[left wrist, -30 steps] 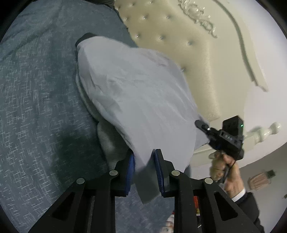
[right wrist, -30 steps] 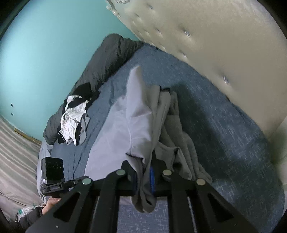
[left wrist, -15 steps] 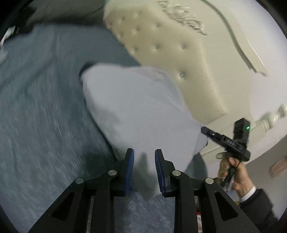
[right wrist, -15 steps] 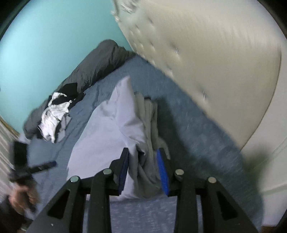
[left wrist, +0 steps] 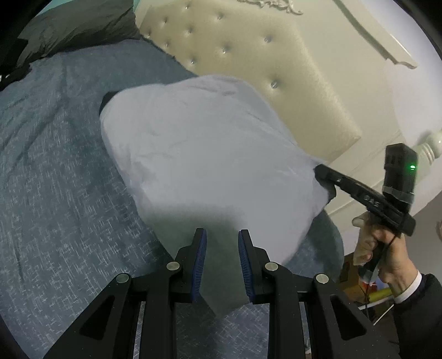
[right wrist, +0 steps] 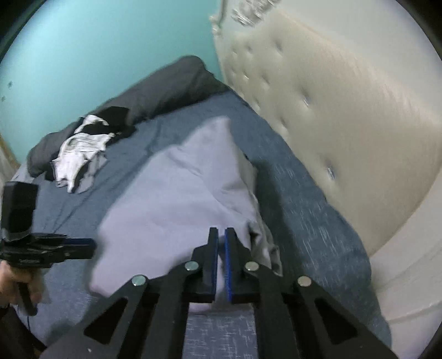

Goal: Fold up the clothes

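Pale shirt [left wrist: 210,154] flat on bed [left wrist: 55,193], soft, limp, light; grab corner at 5 o'clock. Left gripper [left wrist: 222,248] spread, right gripper [right wrist: 221,248] nearly pressed together, both empty.

Bed [left wrist: 55,179] with blue-grey speckled cover fills lower scene. Cream tufted headboard [left wrist: 248,55], button-studded, padded panel with carved ornamental trim [left wrist: 273,7] along top edge. Turned cream bedpost [left wrist: 431,146] beside headboard, pale wall behind. Turquoise wall [right wrist: 96,47] on far side of bed. Dark grey duvet [right wrist: 165,88] bunched along bed edge against turquoise wall. Lighting dim, soft; shadow cast across cover near headboard. Headboard blurred in right wrist view.
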Demonstrator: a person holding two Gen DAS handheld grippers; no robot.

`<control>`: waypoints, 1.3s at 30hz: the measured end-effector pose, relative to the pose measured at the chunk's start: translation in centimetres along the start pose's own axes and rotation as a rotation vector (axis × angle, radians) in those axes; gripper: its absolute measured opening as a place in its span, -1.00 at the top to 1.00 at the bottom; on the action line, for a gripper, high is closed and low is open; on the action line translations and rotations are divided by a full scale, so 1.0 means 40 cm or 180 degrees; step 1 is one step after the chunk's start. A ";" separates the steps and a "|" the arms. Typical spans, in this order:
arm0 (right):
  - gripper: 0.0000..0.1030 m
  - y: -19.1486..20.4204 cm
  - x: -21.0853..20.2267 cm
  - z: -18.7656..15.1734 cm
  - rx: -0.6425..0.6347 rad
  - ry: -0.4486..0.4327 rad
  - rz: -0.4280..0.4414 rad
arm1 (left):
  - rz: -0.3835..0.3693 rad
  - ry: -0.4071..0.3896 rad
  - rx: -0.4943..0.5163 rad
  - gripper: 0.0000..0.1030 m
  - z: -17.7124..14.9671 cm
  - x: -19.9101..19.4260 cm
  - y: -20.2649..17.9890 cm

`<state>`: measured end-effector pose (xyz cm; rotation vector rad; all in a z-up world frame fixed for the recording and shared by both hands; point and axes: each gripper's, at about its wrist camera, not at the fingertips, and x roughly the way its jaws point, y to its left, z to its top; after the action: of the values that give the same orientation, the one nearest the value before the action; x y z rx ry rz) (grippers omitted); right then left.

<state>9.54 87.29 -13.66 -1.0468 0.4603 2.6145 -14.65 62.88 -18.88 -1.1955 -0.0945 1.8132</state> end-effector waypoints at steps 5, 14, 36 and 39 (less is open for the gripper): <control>1.00 -0.039 0.055 -0.048 0.0281 0.0060 0.0019 | 0.0027 0.0019 0.0064 0.51 -0.015 0.013 -0.001; 1.00 -0.067 0.118 -0.098 0.0502 0.0168 -0.0012 | 0.0071 0.0055 0.0123 0.66 -0.032 0.039 -0.006; 1.00 0.037 0.080 0.144 -0.0092 0.0071 0.0215 | 0.0349 0.0043 0.0079 0.87 0.164 0.045 0.097; 1.00 0.054 0.132 0.189 -0.0229 0.0215 0.0221 | 0.0387 0.0075 0.0083 0.87 0.178 0.062 0.115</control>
<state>0.44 89.08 -11.78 -1.1649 0.4277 2.6815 -23.24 64.88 -19.20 -1.2266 0.0157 1.8994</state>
